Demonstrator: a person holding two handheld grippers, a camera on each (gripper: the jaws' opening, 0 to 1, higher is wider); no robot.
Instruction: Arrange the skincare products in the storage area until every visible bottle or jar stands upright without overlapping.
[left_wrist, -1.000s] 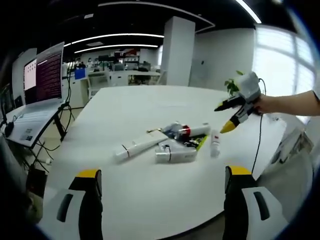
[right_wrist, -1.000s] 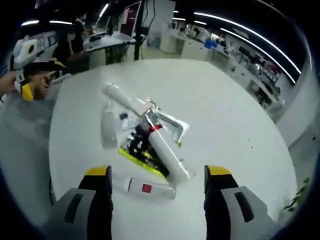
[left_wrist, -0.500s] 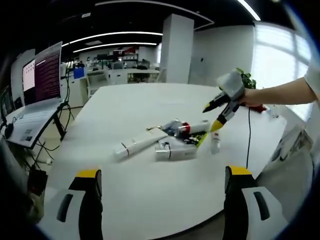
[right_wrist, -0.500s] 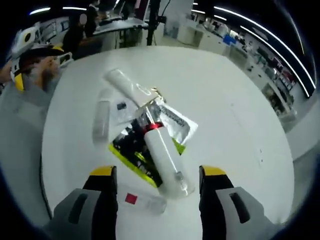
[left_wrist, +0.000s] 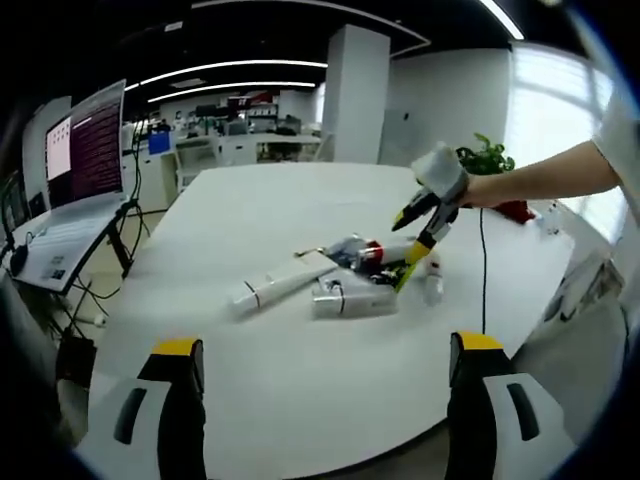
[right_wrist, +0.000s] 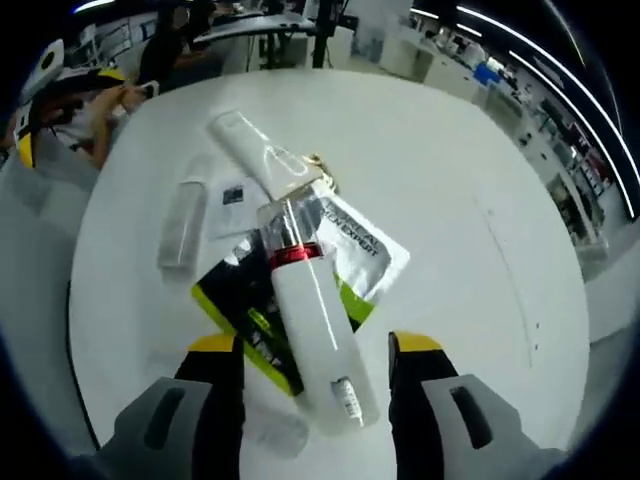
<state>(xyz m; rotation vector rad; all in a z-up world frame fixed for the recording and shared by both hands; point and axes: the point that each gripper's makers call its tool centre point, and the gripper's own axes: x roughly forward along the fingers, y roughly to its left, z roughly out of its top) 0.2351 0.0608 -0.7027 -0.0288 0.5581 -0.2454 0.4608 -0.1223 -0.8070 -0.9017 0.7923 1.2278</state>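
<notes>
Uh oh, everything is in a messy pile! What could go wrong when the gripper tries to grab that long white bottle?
The long white bottle lies on top of the black and green packet, so lifting it might drag the packet along. The open right gripper sits close around it; if it closes crooked, the round bottle could roll off into the small clear bottle. The white tube touches the bottle's clear cap end, so it might get bumped too.
</notes>
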